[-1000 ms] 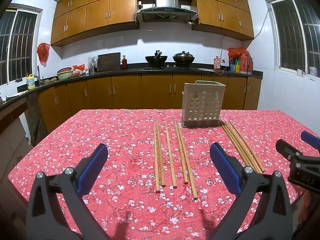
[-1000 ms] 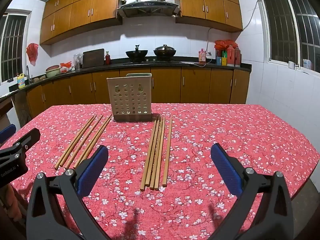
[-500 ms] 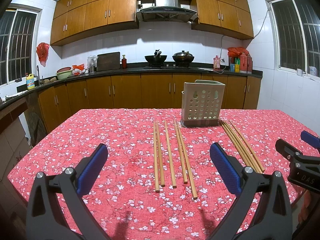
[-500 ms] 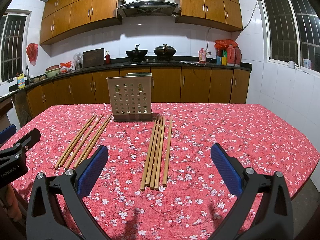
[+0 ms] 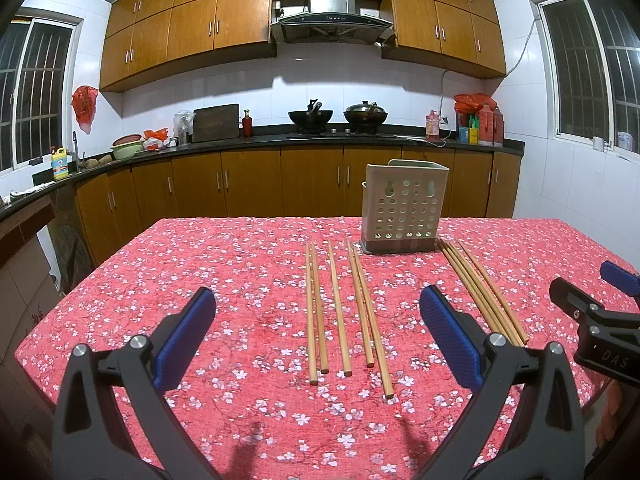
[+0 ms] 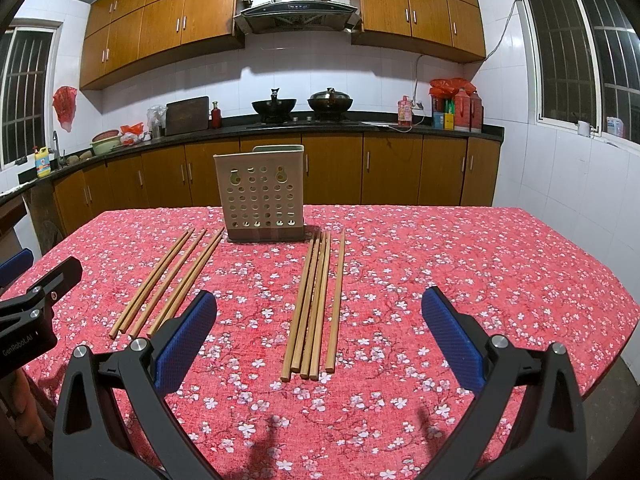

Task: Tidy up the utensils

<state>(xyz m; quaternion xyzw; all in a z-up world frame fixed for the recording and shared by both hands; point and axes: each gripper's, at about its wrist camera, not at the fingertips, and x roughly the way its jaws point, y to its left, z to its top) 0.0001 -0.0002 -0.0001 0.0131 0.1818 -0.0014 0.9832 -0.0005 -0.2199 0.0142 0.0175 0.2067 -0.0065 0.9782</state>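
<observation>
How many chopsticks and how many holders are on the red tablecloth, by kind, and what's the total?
Chopsticks, left group: 5
Chopsticks, right group: 5
Perforated utensil holder: 1
Total: 11 things on the table

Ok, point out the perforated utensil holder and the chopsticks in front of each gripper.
utensil holder [image 5: 404, 208], left wrist view, perforated front wall.
left chopstick group [image 5: 339, 312], left wrist view, middle stick's shaft.
right chopstick group [image 6: 320, 300], right wrist view, bundle's middle.
</observation>
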